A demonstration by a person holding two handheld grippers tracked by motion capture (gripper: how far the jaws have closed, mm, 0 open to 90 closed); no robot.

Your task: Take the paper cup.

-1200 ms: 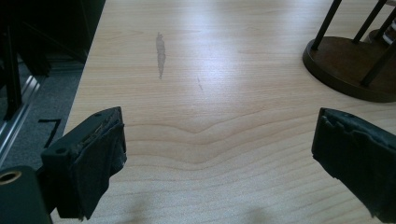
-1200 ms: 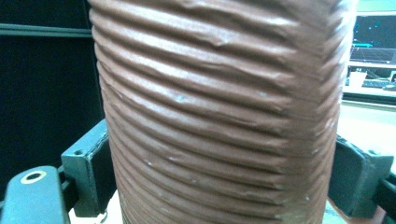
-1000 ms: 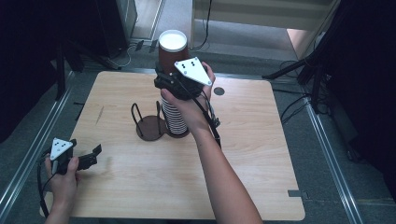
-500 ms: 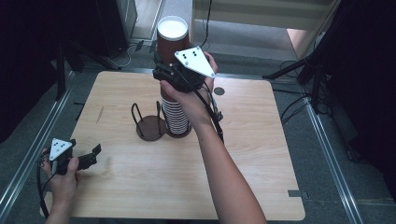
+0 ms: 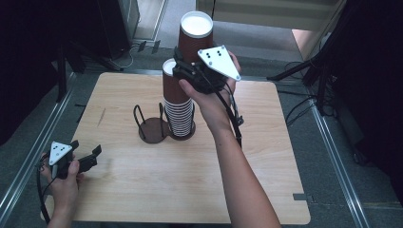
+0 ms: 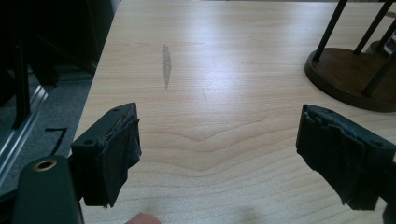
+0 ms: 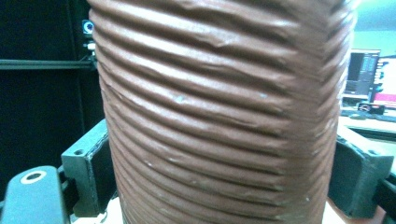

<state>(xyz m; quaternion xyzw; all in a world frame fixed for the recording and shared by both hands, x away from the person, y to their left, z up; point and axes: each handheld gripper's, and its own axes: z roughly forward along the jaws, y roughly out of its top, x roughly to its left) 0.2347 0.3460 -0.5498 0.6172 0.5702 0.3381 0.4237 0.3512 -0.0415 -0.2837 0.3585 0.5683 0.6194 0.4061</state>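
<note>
A brown ribbed paper cup [image 5: 195,35] with a white inside is held upright in the air, and my right gripper [image 5: 186,62] is shut on its lower wall. In the right gripper view the cup [image 7: 224,107] sits between both pads [image 7: 88,172]. It hangs just above and behind a stack of similar cups [image 5: 178,107] that stands in a dark holder. My left gripper [image 5: 86,148] rests low near the table's front left corner. Its jaws have just been closing, and they stand apart with nothing between them [image 6: 219,149] over bare wood.
An empty round holder base with thin wire posts [image 5: 151,129] stands just left of the stack, seen close in the left gripper view as the base [image 6: 345,79]. The wooden table [image 5: 142,190] has metal rails and dark floor around it, with cables at the right.
My right hand has risen with the cup, lifting it up off the top of the stack. The left hand has kept its place at the front left.
</note>
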